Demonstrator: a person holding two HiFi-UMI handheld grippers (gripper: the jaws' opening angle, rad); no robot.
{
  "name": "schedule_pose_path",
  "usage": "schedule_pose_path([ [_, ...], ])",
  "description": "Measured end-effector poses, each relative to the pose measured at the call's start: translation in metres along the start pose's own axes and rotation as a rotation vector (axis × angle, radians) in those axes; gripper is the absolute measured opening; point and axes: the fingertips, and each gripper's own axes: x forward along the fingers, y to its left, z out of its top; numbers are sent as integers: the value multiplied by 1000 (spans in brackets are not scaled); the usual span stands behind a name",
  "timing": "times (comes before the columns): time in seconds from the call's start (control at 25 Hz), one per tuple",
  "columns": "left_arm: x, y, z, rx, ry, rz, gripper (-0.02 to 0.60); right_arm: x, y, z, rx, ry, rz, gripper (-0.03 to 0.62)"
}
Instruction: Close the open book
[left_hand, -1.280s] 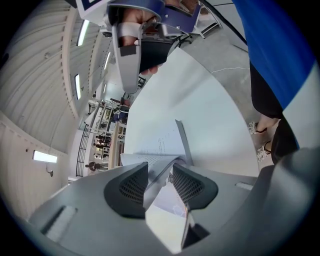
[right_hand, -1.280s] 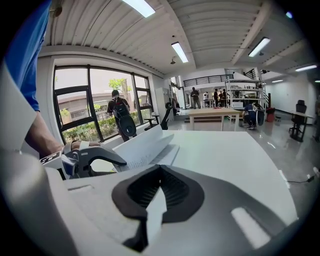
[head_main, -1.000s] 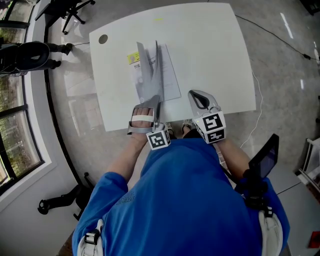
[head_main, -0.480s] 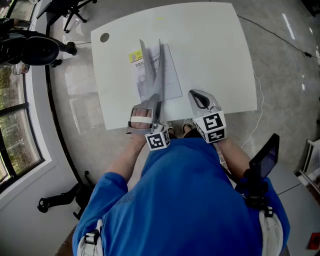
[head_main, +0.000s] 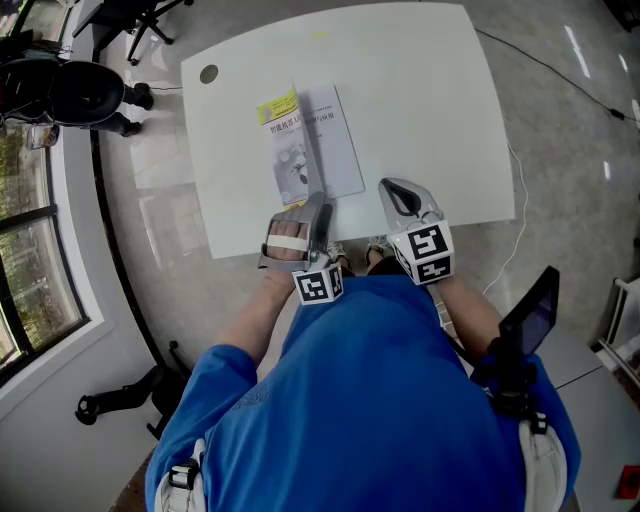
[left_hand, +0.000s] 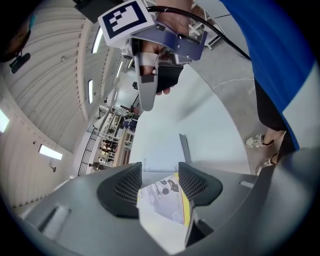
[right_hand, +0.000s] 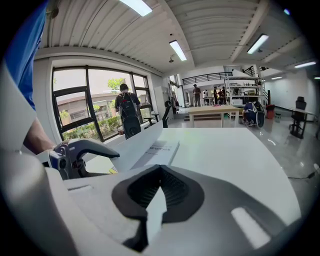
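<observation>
We see the book (head_main: 310, 140) on the table (head_main: 430, 120), its near edge between our left gripper's (head_main: 312, 210) jaws, which have just been opening and stand apart. Our right gripper (head_main: 400, 195), jaws together, sits just right of it.

The book (head_main: 308, 140) lay on the surface (head_main: 420, 110), left of its middle and close to the near edge. The left tool (head_main: 312, 208) sat at the book's near end, lower centre of the head view, with the right tool (head_main: 395, 190) just right of it. A cable port (head_main: 208, 74) sat at the surface's upper-left corner. An office chair (head_main: 75, 92) stood on the floor at the frame's upper left.
</observation>
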Motion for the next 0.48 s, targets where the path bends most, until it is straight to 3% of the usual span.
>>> schedule_pose_path([
  [0.48, 2, -20, 45, -48, -146, -82, 239, -5, -6, -1, 3, 5, -8, 3],
])
